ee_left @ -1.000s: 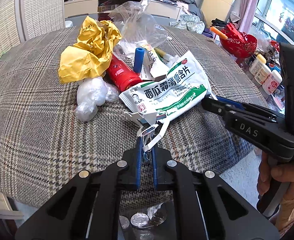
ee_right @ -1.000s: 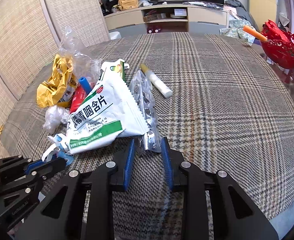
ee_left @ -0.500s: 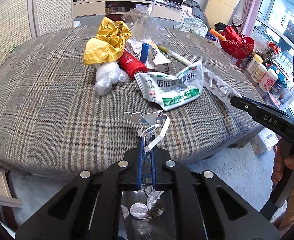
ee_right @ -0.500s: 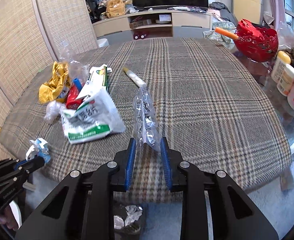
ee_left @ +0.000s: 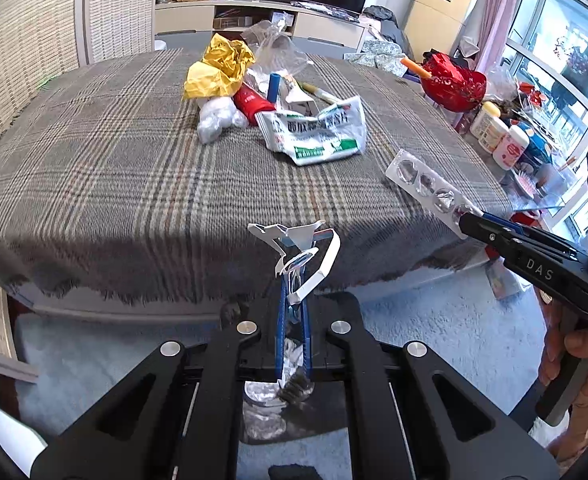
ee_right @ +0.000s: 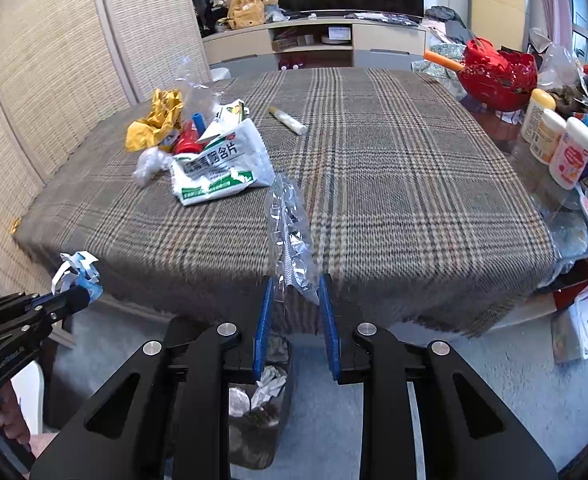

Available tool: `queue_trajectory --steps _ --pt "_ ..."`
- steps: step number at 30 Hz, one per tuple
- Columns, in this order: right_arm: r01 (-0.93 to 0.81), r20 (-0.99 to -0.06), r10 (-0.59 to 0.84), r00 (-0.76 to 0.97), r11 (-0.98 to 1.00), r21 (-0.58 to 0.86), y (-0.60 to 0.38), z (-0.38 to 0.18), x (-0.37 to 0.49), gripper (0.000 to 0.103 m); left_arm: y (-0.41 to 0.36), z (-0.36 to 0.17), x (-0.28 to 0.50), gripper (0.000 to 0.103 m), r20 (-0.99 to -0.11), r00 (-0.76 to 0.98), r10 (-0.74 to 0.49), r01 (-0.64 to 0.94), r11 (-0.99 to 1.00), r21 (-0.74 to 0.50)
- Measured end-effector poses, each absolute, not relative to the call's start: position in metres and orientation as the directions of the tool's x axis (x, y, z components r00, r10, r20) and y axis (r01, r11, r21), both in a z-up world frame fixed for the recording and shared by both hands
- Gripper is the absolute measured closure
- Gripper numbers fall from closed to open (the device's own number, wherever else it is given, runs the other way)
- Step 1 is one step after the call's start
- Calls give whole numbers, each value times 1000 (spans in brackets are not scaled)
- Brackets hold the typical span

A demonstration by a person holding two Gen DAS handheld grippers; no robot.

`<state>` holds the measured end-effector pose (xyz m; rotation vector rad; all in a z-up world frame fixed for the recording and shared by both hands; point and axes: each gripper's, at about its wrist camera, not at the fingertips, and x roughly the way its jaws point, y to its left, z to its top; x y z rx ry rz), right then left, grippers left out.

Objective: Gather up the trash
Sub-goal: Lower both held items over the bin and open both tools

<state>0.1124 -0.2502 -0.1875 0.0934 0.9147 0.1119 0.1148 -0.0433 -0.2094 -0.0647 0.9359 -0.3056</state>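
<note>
Plaid cloth covered the table (ee_right: 393, 184), with a TV unit and woven screens behind it and bottles crowding the right edge. You had both tools drawn back off the near edge, each carrying a piece. Your left gripper (ee_left: 292, 304) had its blue pads pinched tight on a torn white-and-blue wrapper scrap (ee_left: 299, 252). Your right gripper (ee_right: 295, 304) held an empty foil blister strip (ee_right: 290, 232) standing up between its pads; the pads looked fairly far apart in that view, but the strip was clearly borne by them. Below both tools sat the waste bin (ee_right: 254, 420) on the pale floor, already holding crumpled paper and foil. By my reading you were at the drop step: line each piece over the bin mouth, then let the pads part. Left on the cloth, far left: a yellow crumpled wrapper (ee_left: 218, 68), a white-and-green lozenge pouch (ee_left: 317, 132), a red tube (ee_left: 250, 100), clear plastic wads (ee_left: 216, 118), and a small stick (ee_right: 288, 120) lying apart.
</note>
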Motion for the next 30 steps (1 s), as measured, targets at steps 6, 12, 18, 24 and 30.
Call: queue_trajectory --steps 6,12,18,24,30 --pt "-72 -798 165 579 986 152 -247 -187 75 79 -45 -214 81 98 -787 548 -283 228 956 -185" --pt "-101 -821 206 532 978 181 -232 -196 51 78 -41 -223 56 98 -794 545 -269 204 961 -186" --pt "-117 -841 232 488 973 200 -220 -209 40 78 -37 -238 40 98 -812 526 -252 189 966 -178" --pt "-126 -868 246 432 969 212 -206 -229 41 78 -39 -264 34 98 -833 486 -266 200 961 -190" --pt "-115 -896 243 373 970 216 -194 -250 49 77 -41 -287 35 97 -853 445 -273 196 959 -205"
